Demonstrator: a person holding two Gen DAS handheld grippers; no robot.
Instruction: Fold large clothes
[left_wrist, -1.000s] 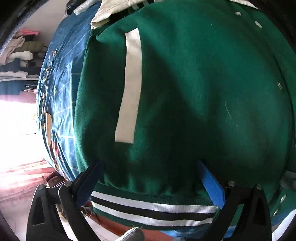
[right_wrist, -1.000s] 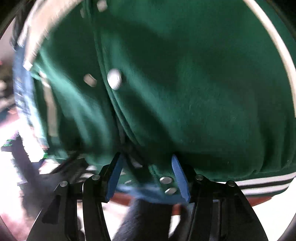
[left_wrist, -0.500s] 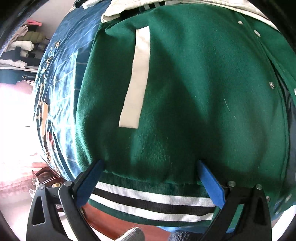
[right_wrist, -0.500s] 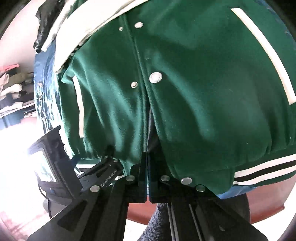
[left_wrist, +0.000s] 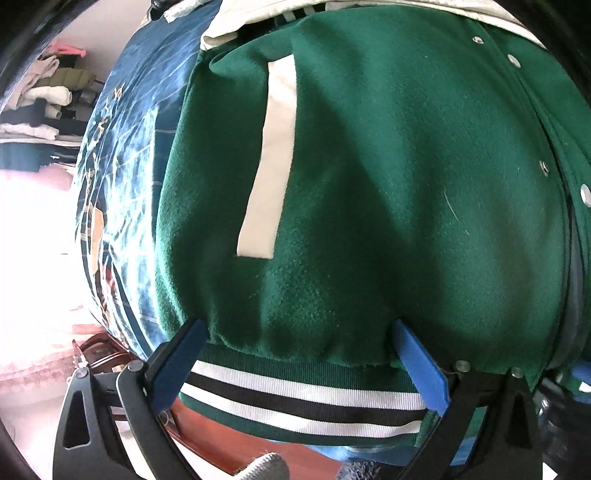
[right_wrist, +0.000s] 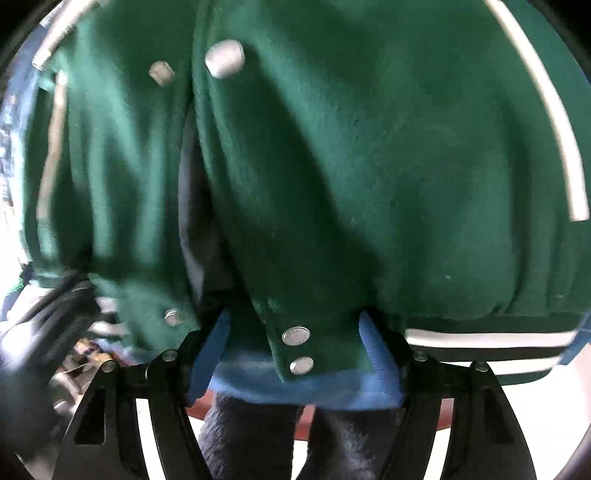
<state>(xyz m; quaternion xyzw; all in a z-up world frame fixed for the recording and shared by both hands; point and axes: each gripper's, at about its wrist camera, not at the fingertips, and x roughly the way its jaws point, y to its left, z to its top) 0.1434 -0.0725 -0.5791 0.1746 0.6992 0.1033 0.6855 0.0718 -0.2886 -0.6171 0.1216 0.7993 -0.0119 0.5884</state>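
Jacket: green felt varsity jacket (left_wrist: 369, 206) with white pocket trim, metal snaps and a black-and-white striped ribbed hem, spread front-up on a blue printed cloth (left_wrist: 118, 177) over a reddish-brown wooden table edge (left_wrist: 236, 439); fills nearly all of both frames.
Left gripper (left_wrist: 295, 354): blue-padded jaws set wide, straddling the hem seam at lower centre of frame; no pinch visible, pads merely alongside the felt. Same stance as a second ago.
Right gripper (right_wrist: 295, 343): jaws just reopened after a full close half a second back; now wide at lower centre, with the snap-studded bottom corner of the front placket (right_wrist: 295, 347) lying between them, not pressed.
Meaning for the task: likely a tug to square up the front opening, then a release; no fold begun yet, hem flat along the near edge.
Left view only: white pocket strip (left_wrist: 269, 158) at centre left, pale collar at top, stacked clothes (left_wrist: 44, 96) at upper left beyond the table.
Right view only: gap of the open placket with dark lining, two hem snaps at lower centre; motion blur throughout, fine detail lost.
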